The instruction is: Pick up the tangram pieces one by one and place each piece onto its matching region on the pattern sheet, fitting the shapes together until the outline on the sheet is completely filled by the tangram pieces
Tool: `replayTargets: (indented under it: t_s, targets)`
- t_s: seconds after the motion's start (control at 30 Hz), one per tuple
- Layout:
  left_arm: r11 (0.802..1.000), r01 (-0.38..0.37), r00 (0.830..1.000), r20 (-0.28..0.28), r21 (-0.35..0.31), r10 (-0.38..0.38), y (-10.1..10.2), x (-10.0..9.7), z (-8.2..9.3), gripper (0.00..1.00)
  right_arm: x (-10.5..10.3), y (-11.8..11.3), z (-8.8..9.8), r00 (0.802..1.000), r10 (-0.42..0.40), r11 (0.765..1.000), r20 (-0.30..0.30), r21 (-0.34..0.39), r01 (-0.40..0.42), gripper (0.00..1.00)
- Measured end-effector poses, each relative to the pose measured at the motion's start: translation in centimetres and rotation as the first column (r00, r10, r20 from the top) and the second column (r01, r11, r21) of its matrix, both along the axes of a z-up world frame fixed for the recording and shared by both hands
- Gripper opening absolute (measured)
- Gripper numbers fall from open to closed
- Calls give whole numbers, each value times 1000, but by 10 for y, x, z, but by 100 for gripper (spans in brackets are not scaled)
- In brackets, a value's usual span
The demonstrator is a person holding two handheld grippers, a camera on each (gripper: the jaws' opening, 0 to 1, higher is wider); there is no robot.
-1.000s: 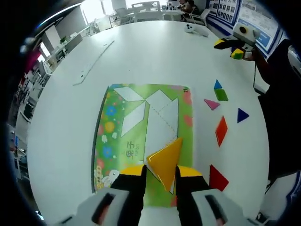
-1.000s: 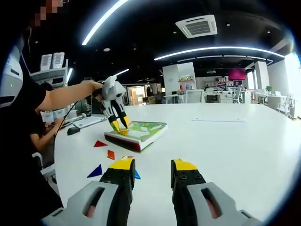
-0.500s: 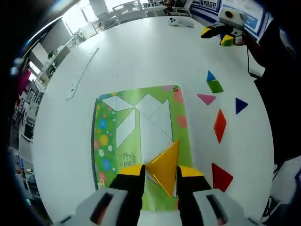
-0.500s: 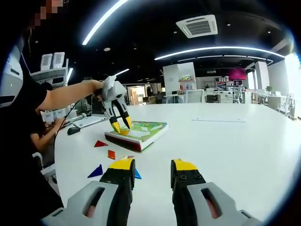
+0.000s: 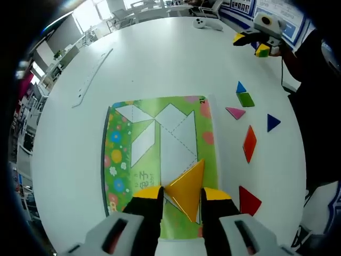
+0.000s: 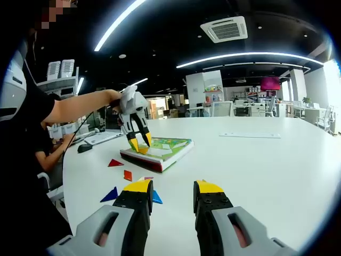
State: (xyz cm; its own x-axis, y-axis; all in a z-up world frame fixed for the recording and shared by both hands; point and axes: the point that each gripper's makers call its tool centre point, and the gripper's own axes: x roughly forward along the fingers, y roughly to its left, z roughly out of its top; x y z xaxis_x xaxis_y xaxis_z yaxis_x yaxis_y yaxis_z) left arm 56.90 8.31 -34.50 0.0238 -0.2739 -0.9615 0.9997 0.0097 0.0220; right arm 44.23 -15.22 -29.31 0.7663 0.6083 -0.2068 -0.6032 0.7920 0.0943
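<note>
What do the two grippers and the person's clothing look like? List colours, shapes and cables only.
Left gripper: two black jaws with yellow tips on light grey bodies with reddish slots. Right gripper: the same build, black jaws, yellow tips, grey bodies. A thin dark cable hangs below the arm. The person wears a black short sleeve.
</note>
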Motion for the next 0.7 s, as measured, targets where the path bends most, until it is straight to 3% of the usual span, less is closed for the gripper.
replayTargets:
  t_s: [0.13, 0.37, 0.57, 0.7]
  targets:
    - [1000, 5, 1000, -5, 5, -5, -1, -1, -2, 30, -1, -4, -1, 1000, -7, 1000, -4, 0, 7, 32]
    - [999, -48, 999, -13, 13, 48, -1, 0, -2, 29, -1, -1, -4, 1000, -3, 1000, -13, 6, 3, 32]
    - [985, -173, 984, -35, -18, 172, 2, -1, -2, 28, -2, 2, -5, 1000, 8, 1000, -14, 9, -8, 32]
    - [986, -158, 987, -23, -43, 157, 4, -3, -1, 28, -2, -1, -7, 1000, 1, 1000, -20, 9, -1, 32]
